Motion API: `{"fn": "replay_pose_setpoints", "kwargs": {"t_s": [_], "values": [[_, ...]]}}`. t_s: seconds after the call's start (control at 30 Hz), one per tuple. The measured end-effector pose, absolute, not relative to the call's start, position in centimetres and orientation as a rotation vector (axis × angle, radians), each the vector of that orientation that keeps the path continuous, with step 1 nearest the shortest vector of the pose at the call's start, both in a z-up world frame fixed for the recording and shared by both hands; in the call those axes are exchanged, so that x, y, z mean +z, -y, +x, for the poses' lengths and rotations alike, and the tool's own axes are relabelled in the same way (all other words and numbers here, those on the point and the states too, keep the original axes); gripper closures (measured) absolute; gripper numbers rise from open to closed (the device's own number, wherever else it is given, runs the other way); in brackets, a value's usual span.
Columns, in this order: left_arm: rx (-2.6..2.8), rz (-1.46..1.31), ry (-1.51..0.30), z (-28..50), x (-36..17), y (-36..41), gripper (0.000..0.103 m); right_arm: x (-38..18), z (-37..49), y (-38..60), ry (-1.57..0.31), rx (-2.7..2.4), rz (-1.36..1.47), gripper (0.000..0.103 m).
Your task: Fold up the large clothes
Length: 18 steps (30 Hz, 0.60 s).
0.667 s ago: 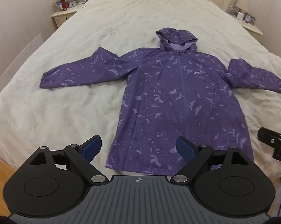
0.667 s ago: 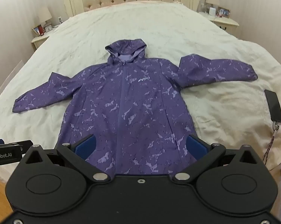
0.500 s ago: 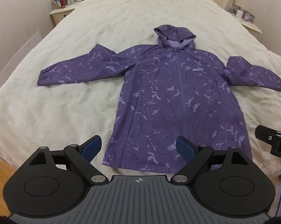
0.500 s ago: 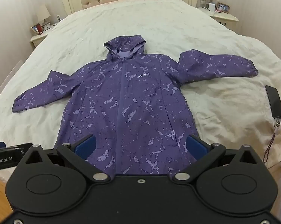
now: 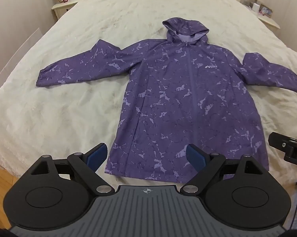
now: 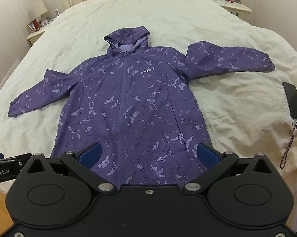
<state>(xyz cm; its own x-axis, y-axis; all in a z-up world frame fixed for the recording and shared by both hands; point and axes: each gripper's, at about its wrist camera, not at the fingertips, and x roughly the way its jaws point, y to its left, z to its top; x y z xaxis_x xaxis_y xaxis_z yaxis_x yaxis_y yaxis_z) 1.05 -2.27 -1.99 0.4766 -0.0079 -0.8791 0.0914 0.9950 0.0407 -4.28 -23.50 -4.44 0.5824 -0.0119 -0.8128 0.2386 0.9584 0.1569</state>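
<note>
Presently: bed (image 6: 227, 39), cream-covered, serving as folding surface. Purple hooded jacket (image 6: 128, 102), spread flat, front up, sleeves out, ready for folding. Left gripper (image 5: 146, 156) and right gripper (image 6: 148, 154), fingers apart, empty, above hem. Phone (image 6: 293, 100), set aside near bed's edge.

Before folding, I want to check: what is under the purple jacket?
The purple jacket lies flat on the cream bedspread. Anything beneath the jacket itself is covered.
</note>
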Motion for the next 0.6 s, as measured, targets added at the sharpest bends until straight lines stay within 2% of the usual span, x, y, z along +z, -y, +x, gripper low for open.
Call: {"fn": "replay_pose_setpoints", "kwargs": {"t_s": [0.6], "values": [[-0.071, 0.096, -1.136, 4.1, -3.2, 3.9, 0.016, -5.4, -0.8, 25.6, -1.011, -0.137, 0.282, 0.001]]}}
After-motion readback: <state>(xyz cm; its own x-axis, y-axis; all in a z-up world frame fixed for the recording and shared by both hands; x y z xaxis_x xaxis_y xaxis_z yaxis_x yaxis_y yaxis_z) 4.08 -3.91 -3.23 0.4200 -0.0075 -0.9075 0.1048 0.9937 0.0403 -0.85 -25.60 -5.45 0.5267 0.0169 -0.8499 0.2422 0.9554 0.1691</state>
